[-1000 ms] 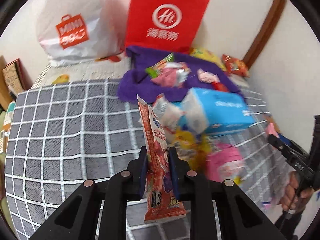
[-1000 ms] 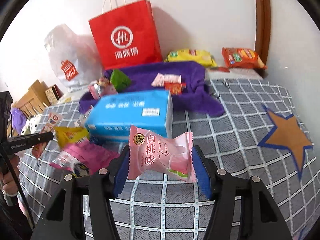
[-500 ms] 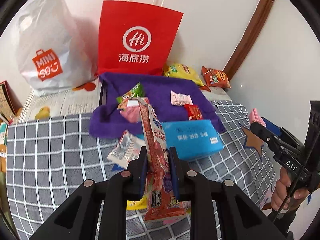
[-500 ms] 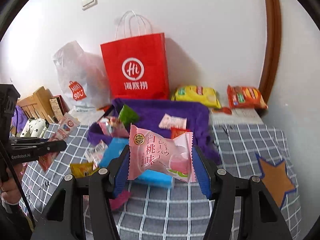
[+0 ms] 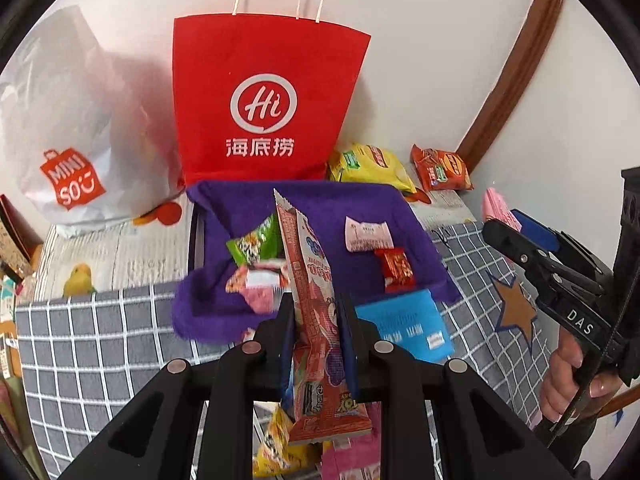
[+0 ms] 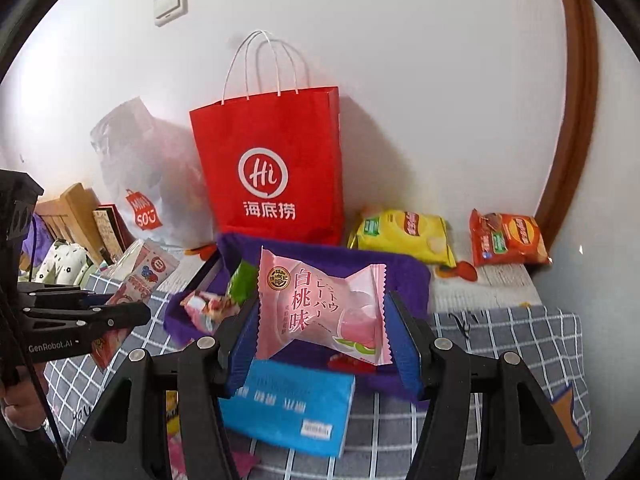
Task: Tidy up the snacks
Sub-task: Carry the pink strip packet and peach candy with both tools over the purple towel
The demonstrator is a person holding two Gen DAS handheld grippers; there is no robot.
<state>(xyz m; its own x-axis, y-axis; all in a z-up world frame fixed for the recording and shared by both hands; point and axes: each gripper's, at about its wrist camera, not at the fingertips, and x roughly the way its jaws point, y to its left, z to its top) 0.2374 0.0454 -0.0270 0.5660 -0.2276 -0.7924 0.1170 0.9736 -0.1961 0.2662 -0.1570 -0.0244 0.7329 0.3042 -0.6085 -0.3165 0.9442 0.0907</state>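
1. The left hand-held gripper (image 5: 316,316) is clamping a long red snack stick pack (image 5: 310,280) by its flat faces; the pack's long axis is running up the frame, its top edge pointing at the purple cloth (image 5: 320,208) in the middle of the left wrist view.
2. The right hand-held gripper (image 6: 322,326) is gripping a pink peach-flavour pastry packet (image 6: 320,312) across its length, long axis lying left to right; the purple cloth (image 6: 400,272) is lying directly behind it, mid-frame.
3. Judging by the snacks already on it, the cloth is serving as the collecting spot, and both packets are sitting above and in front of it; neither hand looks clearly nearer.
4. Counted on the cloth in the left wrist view: one green packet (image 5: 256,242), one pink-and-white packet (image 5: 260,284), one pale pink wrapped sweet (image 5: 368,234), one small red packet (image 5: 396,270).
5. Also showing: one blue tissue pack (image 5: 404,328) at the cloth's near edge, one red paper bag (image 5: 264,100), one white plastic bag (image 5: 76,132), one yellow crisp bag (image 5: 370,164) and one orange crisp bag (image 5: 440,168) against the wall.
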